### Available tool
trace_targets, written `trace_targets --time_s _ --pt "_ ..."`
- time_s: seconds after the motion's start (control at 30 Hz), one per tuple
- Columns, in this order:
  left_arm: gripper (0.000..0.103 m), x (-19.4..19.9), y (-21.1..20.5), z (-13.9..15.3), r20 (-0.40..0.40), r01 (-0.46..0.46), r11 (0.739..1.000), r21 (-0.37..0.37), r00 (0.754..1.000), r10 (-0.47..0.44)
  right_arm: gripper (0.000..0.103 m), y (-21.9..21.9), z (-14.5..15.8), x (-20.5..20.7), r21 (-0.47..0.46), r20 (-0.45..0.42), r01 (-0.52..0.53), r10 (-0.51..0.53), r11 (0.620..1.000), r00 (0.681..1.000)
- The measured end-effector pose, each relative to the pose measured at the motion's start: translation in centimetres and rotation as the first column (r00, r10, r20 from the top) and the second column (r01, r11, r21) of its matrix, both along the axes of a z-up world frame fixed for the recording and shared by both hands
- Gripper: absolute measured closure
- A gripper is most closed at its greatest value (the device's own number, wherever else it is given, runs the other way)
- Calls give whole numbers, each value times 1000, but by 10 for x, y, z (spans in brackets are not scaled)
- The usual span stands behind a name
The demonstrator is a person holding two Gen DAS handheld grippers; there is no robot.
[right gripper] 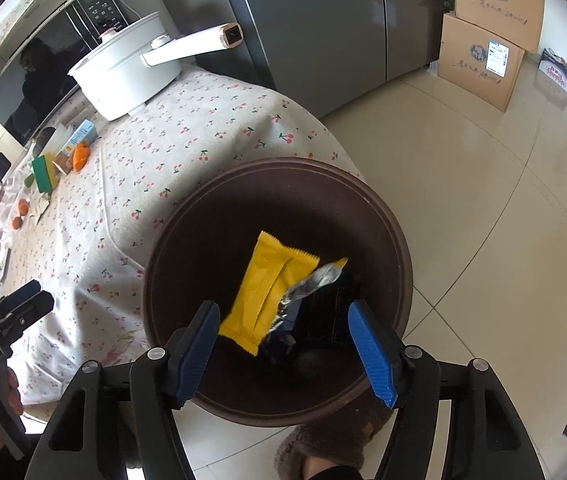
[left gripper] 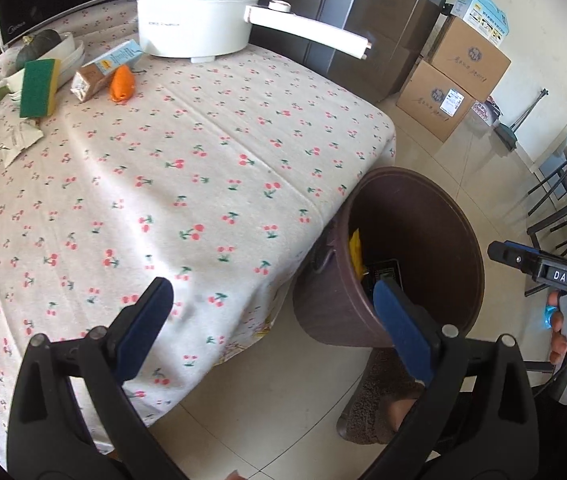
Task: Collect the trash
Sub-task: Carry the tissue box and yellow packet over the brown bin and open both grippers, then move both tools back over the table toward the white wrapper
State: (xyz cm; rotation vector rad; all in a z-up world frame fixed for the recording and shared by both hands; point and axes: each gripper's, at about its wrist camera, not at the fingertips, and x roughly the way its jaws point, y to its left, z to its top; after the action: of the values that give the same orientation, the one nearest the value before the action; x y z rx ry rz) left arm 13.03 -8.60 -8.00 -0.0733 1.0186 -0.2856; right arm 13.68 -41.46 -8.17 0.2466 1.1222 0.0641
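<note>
The yellow wrapper (right gripper: pixel 268 293) lies inside the brown bin (right gripper: pixel 387 216), tilted against its dark inner wall, with a crumpled silver wrapper (right gripper: pixel 315 280) touching its right edge and a dark packet (right gripper: pixel 331 320) under that. The bin stands on the tiled floor (right gripper: pixel 503 240) just beside the near right corner of the table (left gripper: pixel 211 184), which is covered in a cherry-print cloth.

On the far left of the table, in the left wrist view, a green and yellow sponge (left gripper: pixel 39 87) leans upright near a small carton (left gripper: pixel 104 69) and an orange scrap (left gripper: pixel 122 83), with a torn paper wrapper (left gripper: pixel 19 140) lying flat nearer the edge. Farther back stands a white pot (left gripper: pixel 199 10) with its long handle pointing right. Beyond it rises a grey fridge (left gripper: pixel 387 24), and to the far right cardboard boxes (left gripper: pixel 455 80) are stacked on the floor.

The left gripper (left gripper: pixel 271 316) hangs over the table's near right corner, jaws wide apart and nothing between them; its right finger overlaps the bin's rim in the view. The right gripper (right gripper: pixel 283 344) hangs over the bin's mouth, jaws apart, the wrappers lying below and between the blue pads (right gripper: pixel 371 344) without touching them. A furry slipper (right gripper: pixel 335 440) shows on the floor at the bin's near side.
</note>
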Motion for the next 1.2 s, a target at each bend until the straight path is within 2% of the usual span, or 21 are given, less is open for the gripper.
trace_targets --time_s 0.23,0.47,0.73,0.87,1.03,1.2 --pt "1 -6 79 21 39 -129 991 -23 991 130 23 56 33 20 51 48 -52 49 997 998" --pt "1 -7 155 24 21 -272 962 -37 962 273 19 127 46 40 55 62 -143 140 988 988" --pt "1 -2 200 38 18 -393 916 -77 918 396 18 190 60 67 41 72 -170 167 985 983" --pt "1 4 214 53 40 -430 899 -80 900 434 18 223 72 81 -33 109 -201 203 979 973" --pt "1 15 235 58 65 -467 883 -49 881 469 17 251 83 93 -87 157 -221 233 971 960" --pt "1 31 253 46 55 -455 886 88 890 452 16 274 79 101 -189 171 -292 324 938 931"
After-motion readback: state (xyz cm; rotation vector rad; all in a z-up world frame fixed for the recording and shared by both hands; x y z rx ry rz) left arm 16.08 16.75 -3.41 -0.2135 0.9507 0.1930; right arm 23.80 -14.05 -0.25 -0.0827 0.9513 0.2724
